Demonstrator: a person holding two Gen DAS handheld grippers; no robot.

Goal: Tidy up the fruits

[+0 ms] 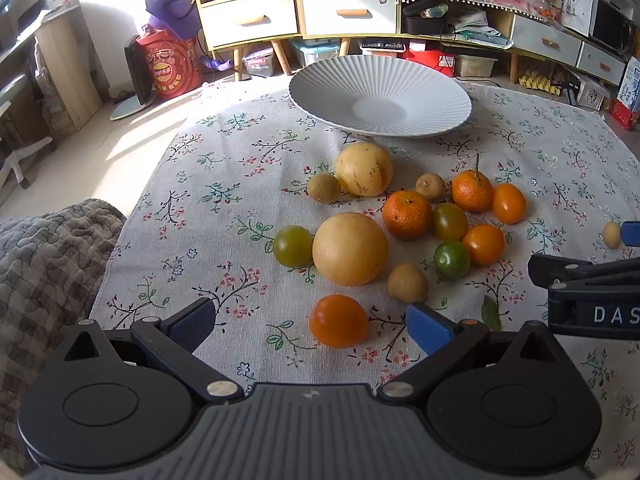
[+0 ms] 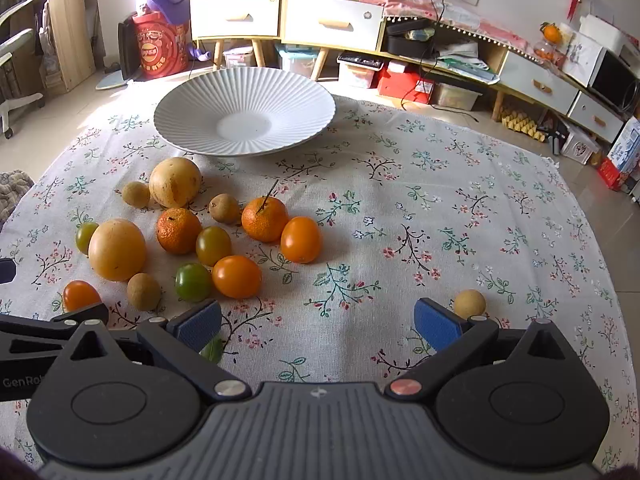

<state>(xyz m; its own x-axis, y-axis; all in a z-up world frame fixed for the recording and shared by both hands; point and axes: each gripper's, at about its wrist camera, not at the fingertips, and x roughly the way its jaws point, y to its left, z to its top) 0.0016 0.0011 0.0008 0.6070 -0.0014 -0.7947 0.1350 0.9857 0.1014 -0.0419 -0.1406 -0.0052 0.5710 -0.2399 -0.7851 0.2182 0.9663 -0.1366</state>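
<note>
While nothing is yet in either grip, the fruit lies loose on the cloth and the plate stands bare

Left gripper (image 1: 312, 322): jaws spread wide, holding nothing; orange tomato (image 1: 338, 321) sits between the blue pads, nearer the right one, touching neither
Right gripper (image 2: 318, 320): jaws spread, nothing between them but the floral tablecloth (image 2: 440, 184); a lone longan (image 2: 469, 304) lies just beside the right fingertip, outside the gap
White ribbed plate (image 1: 380, 96): at the far side of the cloth, beyond the fruit, nothing in it; likely where the fruit is meant to go
Fruit cluster: between grippers and plate; two large yellow round fruits (image 1: 350, 249), two mandarins (image 1: 407, 214), green tomatoes (image 1: 451, 259), small brown longans (image 1: 407, 283), several touching one another
Tomato handling: judged light, smooth, thin-skinned, apt to slip or roll; close across the widest part, gently, pads square to it
Mandarins: judged soft, loose-skinned, grippy; take at the equator; one bears a stalk (image 1: 477, 166), keep clear of it
Large yellow fruits: probably heaviest, firm; wide for the jaws, so centre well
Longans: light, brittle-shelled, small; roll easily, close slowly
Risk: nudging one fruit may set its neighbours rolling
</note>
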